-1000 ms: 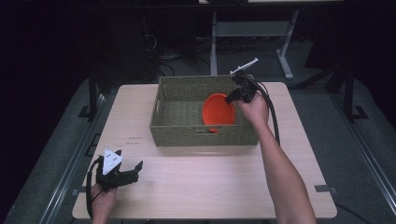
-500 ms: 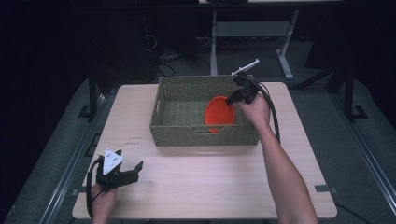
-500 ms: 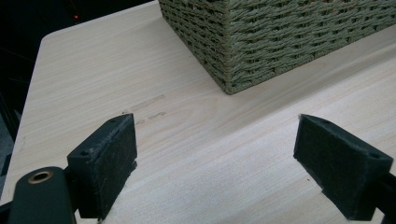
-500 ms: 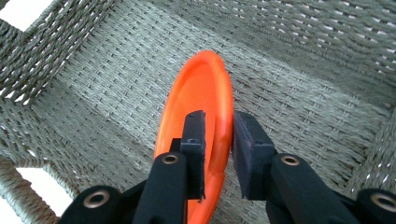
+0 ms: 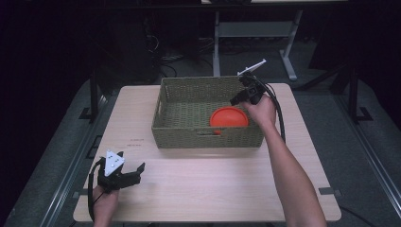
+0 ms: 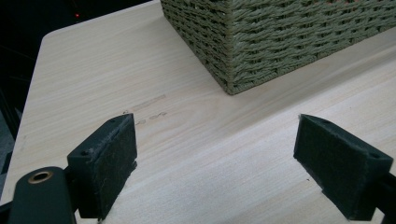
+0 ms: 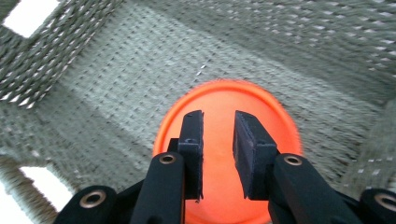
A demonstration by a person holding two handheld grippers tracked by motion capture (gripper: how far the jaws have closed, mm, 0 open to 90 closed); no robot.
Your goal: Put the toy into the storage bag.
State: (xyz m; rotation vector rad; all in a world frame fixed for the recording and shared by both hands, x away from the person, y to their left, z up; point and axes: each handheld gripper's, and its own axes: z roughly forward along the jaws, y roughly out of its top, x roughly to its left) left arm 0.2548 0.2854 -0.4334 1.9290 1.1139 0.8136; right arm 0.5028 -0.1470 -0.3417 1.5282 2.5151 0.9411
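**Orange plate set down in basket; right tongs letting go**

Lowered since the earlier frame: the orange plate (image 5: 229, 117), then tilted up on edge under the right tongs (image 5: 240, 98), now lies flat on the floor of the woven basket (image 5: 208, 140), directly below and ahead of those tongs. Their jaws have just been opening; they stand a narrow gap apart with nothing between the pads (image 7: 194, 140).

Left tongs (image 5: 133, 172): wide open, empty, resting on the table (image 5: 213, 189) well short of the basket's near corner.

Risk: with so slight an opening, lifting away could snag the plate's rim and drag it up; the hand could also knock the basket wall beside it.

Views: the right gripper view shows the small gap between the jaws; the high view shows both tongs and the whole basket.
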